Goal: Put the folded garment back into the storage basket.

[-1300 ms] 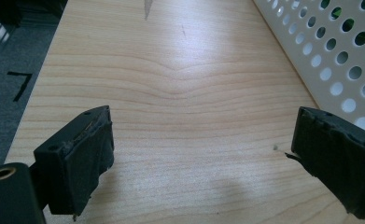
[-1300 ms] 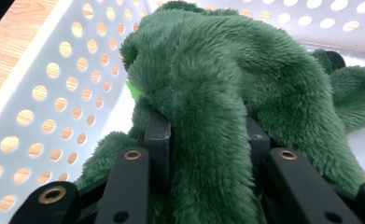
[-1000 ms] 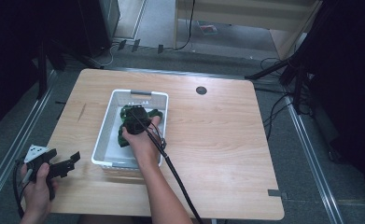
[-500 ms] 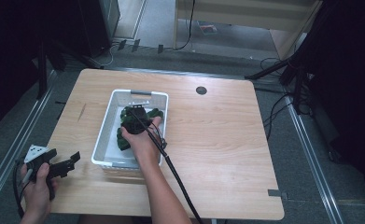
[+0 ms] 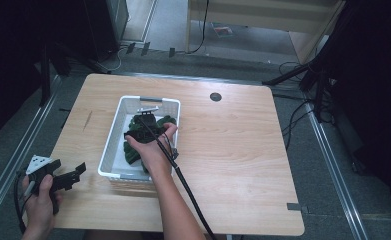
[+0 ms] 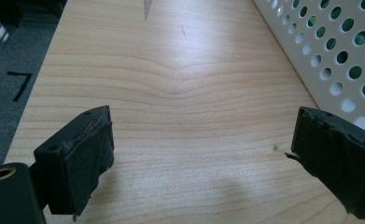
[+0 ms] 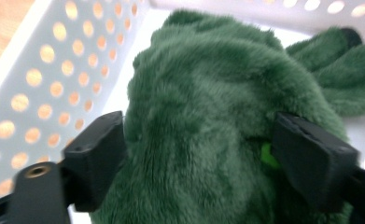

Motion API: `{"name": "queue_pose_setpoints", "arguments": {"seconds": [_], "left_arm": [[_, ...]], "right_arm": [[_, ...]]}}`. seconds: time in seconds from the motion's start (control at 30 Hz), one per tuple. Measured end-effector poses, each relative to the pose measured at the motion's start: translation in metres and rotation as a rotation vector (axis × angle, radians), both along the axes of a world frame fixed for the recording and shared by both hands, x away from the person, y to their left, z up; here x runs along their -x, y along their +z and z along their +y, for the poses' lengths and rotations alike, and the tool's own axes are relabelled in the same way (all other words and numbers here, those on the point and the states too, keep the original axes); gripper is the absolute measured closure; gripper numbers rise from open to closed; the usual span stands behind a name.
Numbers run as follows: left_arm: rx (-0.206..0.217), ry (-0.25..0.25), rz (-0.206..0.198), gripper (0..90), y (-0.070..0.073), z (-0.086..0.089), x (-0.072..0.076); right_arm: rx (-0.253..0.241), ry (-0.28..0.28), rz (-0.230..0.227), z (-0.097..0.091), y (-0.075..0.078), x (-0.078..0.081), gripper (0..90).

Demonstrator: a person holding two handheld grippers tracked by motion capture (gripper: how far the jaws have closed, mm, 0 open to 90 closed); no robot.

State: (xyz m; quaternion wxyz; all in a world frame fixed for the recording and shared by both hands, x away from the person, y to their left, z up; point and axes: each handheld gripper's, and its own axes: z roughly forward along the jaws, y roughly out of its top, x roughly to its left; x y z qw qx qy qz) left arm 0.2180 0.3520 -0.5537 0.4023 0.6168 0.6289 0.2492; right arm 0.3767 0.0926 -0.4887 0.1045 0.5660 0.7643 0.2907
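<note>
A green plush toy (image 5: 131, 152) lies in the white perforated basket (image 5: 150, 98) at the middle of the table. My right gripper (image 5: 144, 129) reaches down into the basket over the toy. In the right gripper view the toy's fur (image 7: 208, 88) bulges between the jaws of my right gripper (image 7: 199, 149), which have just been opening and now stand wide, open around it. My left gripper (image 5: 73, 170) rests low over the table's front left corner. Its jaws (image 6: 203, 140) are open, with bare wood between them.
The wooden table (image 5: 233, 150) has free room right of the basket, and a round cable hole (image 5: 215, 97) near its far edge. The basket's holed wall (image 6: 339, 51) rises just right of my left gripper. Dark stands and cables ring the table.
</note>
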Motion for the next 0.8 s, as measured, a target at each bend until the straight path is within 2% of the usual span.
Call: {"name": "queue_pose_setpoints", "arguments": {"seconds": [0.1,0.17,0.2,0.27,0.33,0.5,0.67,0.8], "left_arm": [[0.000,0.000,0.000,6.9,0.000,0.000,0.000],[0.001,-0.001,0.000,6.9,0.000,0.000,0.000],[0.001,-0.001,0.000,6.9,0.000,0.000,0.000],[0.000,-0.001,0.001,6.9,0.000,0.000,0.000],[0.001,-0.001,0.000,6.9,0.000,0.000,0.000],[0.000,-0.002,0.000,6.9,0.000,0.000,0.000],[-0.001,-0.001,0.001,6.9,0.000,0.000,0.000],[-0.002,-0.001,0.001,6.9,0.000,0.000,0.000]], "right_arm": [[-0.002,0.028,0.029,0.000,-0.001,-0.001,11.7],[0.027,0.023,0.016,0.000,0.001,0.000,8.3],[0.032,0.018,0.010,0.001,0.002,0.001,7.8],[0.033,0.030,-0.007,0.001,0.004,0.002,1.2],[0.024,0.029,-0.020,0.000,0.007,0.003,0.0],[0.036,0.016,-0.051,-0.002,0.013,0.006,0.0],[-0.005,0.012,-0.068,-0.010,0.025,0.009,0.0],[-0.010,0.018,-0.096,-0.016,0.035,0.016,0.0]]}}
